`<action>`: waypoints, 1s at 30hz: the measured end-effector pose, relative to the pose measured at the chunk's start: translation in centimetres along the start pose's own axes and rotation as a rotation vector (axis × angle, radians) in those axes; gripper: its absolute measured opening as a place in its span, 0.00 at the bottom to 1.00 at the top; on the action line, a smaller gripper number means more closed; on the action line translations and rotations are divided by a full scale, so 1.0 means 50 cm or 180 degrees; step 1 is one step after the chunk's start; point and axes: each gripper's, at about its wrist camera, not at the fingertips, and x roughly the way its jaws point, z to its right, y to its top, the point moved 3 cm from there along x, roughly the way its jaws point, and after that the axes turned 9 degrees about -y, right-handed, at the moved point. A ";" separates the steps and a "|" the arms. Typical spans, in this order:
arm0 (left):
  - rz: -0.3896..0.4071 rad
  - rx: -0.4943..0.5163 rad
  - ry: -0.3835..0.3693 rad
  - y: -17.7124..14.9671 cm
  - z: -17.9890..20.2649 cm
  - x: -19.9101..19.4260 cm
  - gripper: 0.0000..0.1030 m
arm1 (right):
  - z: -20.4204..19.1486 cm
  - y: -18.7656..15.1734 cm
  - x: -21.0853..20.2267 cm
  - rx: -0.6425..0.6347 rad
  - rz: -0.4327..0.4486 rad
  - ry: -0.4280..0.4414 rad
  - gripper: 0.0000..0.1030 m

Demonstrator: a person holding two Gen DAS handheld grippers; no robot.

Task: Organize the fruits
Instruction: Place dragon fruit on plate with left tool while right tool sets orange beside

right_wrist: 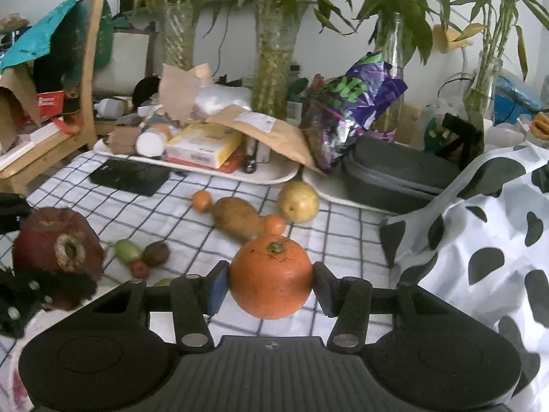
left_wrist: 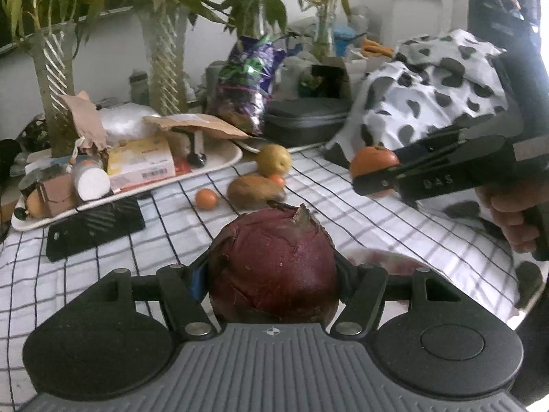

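Observation:
My left gripper (left_wrist: pixel 272 271) is shut on a dark red round fruit (left_wrist: pixel 272 264), held above the checked tablecloth (left_wrist: pixel 137 240). My right gripper (right_wrist: pixel 271 283) is shut on an orange (right_wrist: pixel 271 276), also held above the cloth. In the left wrist view the right gripper (left_wrist: pixel 372 175) with the orange (left_wrist: pixel 372 159) is at the right. In the right wrist view the red fruit (right_wrist: pixel 56 243) is at the left. On the cloth lie a yellow pear (right_wrist: pixel 298 202), a brown potato-like piece (right_wrist: pixel 236 218), two small oranges (right_wrist: pixel 201 199) (right_wrist: pixel 274 224) and several small fruits (right_wrist: pixel 132 250).
A white tray (right_wrist: pixel 274 175) piled with boxes and paper stands behind the fruits. A black flat object (right_wrist: pixel 130 175) lies at its left. A dark case (right_wrist: pixel 394 171), a purple bag (right_wrist: pixel 350 110), plant vases (right_wrist: pixel 274 68) and a cow-print cloth (right_wrist: pixel 480 240) stand around.

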 end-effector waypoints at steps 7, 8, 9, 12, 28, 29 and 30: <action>-0.0207 0.0045 -0.0106 -0.033 0.039 0.009 0.63 | -0.018 -0.025 -0.037 0.0040 -0.0085 0.0123 0.52; -0.0259 0.0071 -0.0112 -0.038 0.043 0.016 0.63 | -0.019 -0.029 -0.040 0.0036 -0.0102 0.0132 0.52; -0.0296 0.0095 -0.0126 -0.044 0.047 0.020 0.63 | -0.021 -0.032 -0.043 0.0032 -0.0117 0.0143 0.52; -0.0414 0.0123 -0.0150 -0.056 0.052 0.036 0.63 | -0.026 -0.042 -0.050 0.0031 -0.0161 0.0196 0.52; -0.0540 0.0273 -0.0087 -0.068 0.068 0.035 0.77 | -0.082 -0.078 -0.054 -0.0275 -0.0425 0.0582 0.52; -0.0522 0.0261 -0.0106 -0.068 0.070 0.030 0.77 | -0.085 -0.080 -0.052 -0.0302 -0.0448 0.0586 0.52; -0.0510 0.0257 -0.0103 -0.068 0.071 0.025 0.77 | -0.087 -0.082 -0.050 -0.0319 -0.0466 0.0594 0.52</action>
